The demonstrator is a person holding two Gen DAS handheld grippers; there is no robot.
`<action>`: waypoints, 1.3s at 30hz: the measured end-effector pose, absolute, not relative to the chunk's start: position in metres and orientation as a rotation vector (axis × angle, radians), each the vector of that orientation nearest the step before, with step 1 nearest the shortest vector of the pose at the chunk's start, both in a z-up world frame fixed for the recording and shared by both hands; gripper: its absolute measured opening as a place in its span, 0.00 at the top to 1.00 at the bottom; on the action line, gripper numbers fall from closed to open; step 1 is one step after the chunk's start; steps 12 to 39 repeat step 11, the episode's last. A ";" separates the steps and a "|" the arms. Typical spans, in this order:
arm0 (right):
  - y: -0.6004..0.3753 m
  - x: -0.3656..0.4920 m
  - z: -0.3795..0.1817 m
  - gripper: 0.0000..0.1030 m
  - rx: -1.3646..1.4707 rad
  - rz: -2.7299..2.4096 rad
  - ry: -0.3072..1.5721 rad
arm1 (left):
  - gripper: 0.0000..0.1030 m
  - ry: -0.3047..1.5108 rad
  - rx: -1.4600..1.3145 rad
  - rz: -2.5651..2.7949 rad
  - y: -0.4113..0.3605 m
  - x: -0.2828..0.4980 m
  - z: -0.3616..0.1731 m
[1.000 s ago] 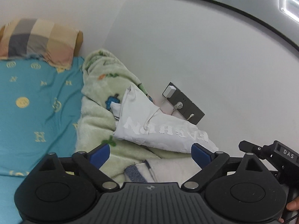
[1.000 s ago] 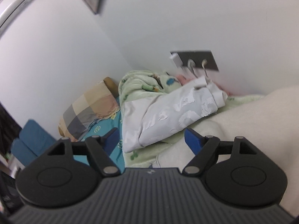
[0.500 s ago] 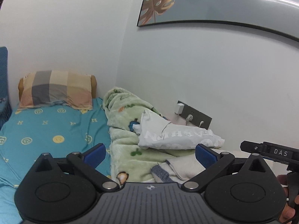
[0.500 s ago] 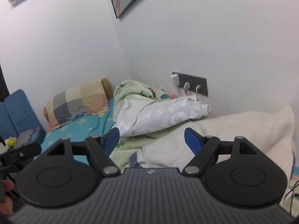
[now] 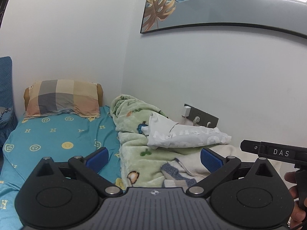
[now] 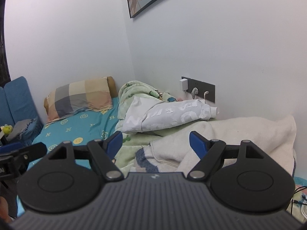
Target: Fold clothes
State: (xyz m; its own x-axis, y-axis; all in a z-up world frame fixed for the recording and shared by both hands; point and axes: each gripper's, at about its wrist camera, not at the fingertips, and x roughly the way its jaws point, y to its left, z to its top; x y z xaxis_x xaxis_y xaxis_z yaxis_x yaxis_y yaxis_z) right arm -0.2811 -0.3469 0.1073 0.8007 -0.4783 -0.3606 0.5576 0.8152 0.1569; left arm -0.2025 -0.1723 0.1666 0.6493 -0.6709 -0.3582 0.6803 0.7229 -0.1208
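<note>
A folded white T-shirt with cracked white lettering [image 5: 184, 135] [image 6: 168, 115] lies on a green fleece blanket [image 5: 142, 153] [image 6: 134, 138] by the wall. A cream garment with blue-striped cuffs [image 5: 184, 170] [image 6: 220, 140] is heaped in front of it. My left gripper [image 5: 153, 160] is open, held back from the pile, with nothing between its blue pads. My right gripper [image 6: 155, 143] is open too, empty, short of the cream garment. Each gripper's body shows at the edge of the other's view.
The bed has a turquoise sheet [image 5: 57, 140] and a checked pillow [image 5: 63, 97] at its head. A wall socket strip with plugs [image 5: 201, 117] [image 6: 197, 90] is just behind the shirt. A framed picture [image 5: 211, 5] hangs above. A blue chair [image 6: 17, 99] stands left of the bed.
Both grippers have drawn back from the pile and levelled out; the shirt looks smaller and farther away. More of the bed, pillow and wall picture has come into view. Both stayed open.
</note>
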 end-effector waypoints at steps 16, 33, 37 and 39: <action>-0.340 -0.287 0.108 0.24 0.240 -0.584 0.317 | 0.00 0.395 0.037 -0.761 -0.168 -0.206 0.168; -0.340 -0.287 0.108 0.24 0.240 -0.584 0.317 | 0.00 0.395 0.037 -0.761 -0.168 -0.206 0.168; -0.340 -0.287 0.108 0.24 0.240 -0.584 0.317 | 0.00 0.395 0.037 -0.761 -0.168 -0.206 0.168; -0.340 -0.287 0.108 0.24 0.240 -0.584 0.317 | 0.00 0.395 0.037 -0.761 -0.168 -0.206 0.168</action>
